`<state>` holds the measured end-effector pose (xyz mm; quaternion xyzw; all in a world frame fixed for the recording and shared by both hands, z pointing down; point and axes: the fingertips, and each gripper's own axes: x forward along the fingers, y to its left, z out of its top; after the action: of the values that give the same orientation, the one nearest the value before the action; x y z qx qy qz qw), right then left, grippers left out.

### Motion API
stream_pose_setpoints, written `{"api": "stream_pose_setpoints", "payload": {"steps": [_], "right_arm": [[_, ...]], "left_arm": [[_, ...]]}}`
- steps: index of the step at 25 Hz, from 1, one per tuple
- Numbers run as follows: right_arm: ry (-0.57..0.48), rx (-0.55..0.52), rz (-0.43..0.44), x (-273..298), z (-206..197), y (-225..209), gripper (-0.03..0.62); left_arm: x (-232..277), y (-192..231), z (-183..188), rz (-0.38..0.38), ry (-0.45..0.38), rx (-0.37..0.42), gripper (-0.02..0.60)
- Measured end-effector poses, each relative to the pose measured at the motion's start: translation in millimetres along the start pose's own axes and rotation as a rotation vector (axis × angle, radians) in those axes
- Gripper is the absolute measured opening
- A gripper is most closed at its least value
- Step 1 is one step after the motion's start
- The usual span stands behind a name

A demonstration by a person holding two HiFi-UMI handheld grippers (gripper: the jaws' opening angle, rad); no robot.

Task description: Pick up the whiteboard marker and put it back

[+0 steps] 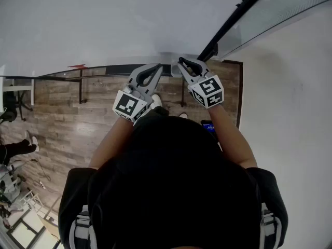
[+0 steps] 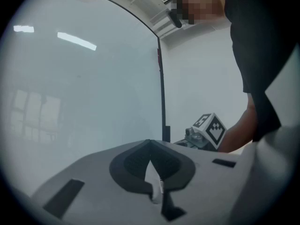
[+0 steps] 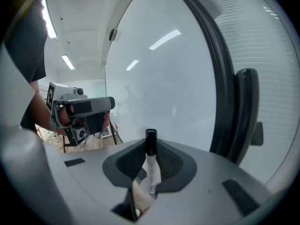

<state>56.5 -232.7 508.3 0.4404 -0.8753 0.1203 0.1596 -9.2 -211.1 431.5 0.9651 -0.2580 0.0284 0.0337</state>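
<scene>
In the head view, the person is holding both tools up toward the whiteboard point(image 1: 104, 25) at twelve o'clock. The left gripper point(image 1: 154, 68) and the right gripper point(image 1: 182, 63) are pointing at its lower edge, close beside each other, above the wooden floor point(image 1: 62, 118). The marker is too small to make out here.

In the left gripper view, the left gripper point(image 2: 150, 145) is aiming at the whiteboard point(image 2: 84, 88). Its fingers point(image 2: 131, 163) are meeting at the tips with nothing between them. The right gripper point(image 2: 206, 131) is showing at three o'clock, just past the board's black frame point(image 2: 162, 93).

In the right gripper view, the right gripper point(image 3: 150, 148) is clamping the whiteboard marker point(image 3: 151, 168) between its fingers point(image 3: 171, 165). The marker is standing upright, white barrel in the pads, black cap poking past the tips toward twelve o'clock. The whiteboard point(image 3: 159, 78) is filling the background, its dark frame point(image 3: 220, 69) curving at two o'clock. The left gripper point(image 3: 79, 109) is hanging at nine o'clock.
</scene>
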Motion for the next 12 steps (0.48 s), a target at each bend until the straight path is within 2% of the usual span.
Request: {"api": "stream_pose_setpoints", "payload": {"steps": [12], "right_arm": [[-0.158, -0.060, 0.040, -41.4, 64.4, 10.1, 0.063]], "left_arm": [[-0.4, -10.4, 19.5, 0.017, -0.014, 0.037, 0.003]]}}
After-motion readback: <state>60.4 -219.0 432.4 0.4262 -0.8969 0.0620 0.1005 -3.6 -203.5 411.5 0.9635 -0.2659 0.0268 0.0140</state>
